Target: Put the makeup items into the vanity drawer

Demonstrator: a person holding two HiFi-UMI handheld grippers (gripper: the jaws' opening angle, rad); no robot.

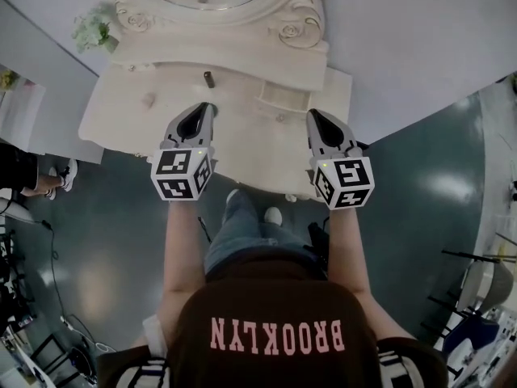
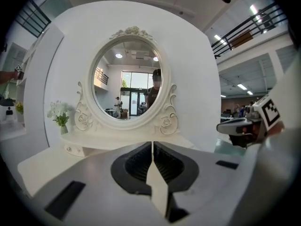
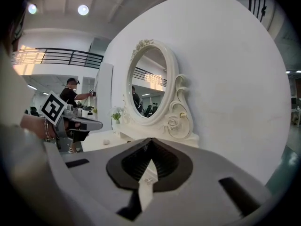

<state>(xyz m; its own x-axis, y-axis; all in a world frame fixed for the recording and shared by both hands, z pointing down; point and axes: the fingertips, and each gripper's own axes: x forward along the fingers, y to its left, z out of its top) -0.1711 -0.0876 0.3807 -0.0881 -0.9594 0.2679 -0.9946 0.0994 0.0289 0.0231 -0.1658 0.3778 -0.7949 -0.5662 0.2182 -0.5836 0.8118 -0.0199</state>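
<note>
Both pairs of jaws are pressed together with nothing between them. Your left gripper (image 2: 152, 144) shows its dark ribbed pads meeting in a thin seam, and your right gripper (image 3: 150, 140) shows the same.

From above, both hang over the front half of the white carved vanity table (image 1: 242, 152), well apart, with their tips aimed at the mirror. A small dark cylinder (image 1: 209, 78), the only plain makeup item, stands on the tabletop just ahead of your left tips, untouched. A small pale lump (image 1: 149, 99) lies further left and is too small to name.

Ahead of your right tips, a rectangular outline (image 1: 283, 97) marks the tabletop. You cannot tell whether it is a drawer, or whether it is open. The table's front face is hidden under its own top. Each gripper's grey body fills the lower half of its own view and covers the tabletop nearest the jaws. The oval mirror in its carved white frame (image 1: 295, 31) is cut off at the top of the head view.

The table's near edge runs just under your marker cubes, and its right edge lies close to the right gripper. A vase of pale flowers (image 1: 93, 32) sits at the left end of the mirror's base. A white wall (image 1: 404, 39) closes off the back. Glossy dark teal floor (image 1: 420, 184) lies open on both sides, with a bystander (image 1: 32, 180) at the far left and stands and cables (image 1: 477, 297) in the lower corners.
</note>
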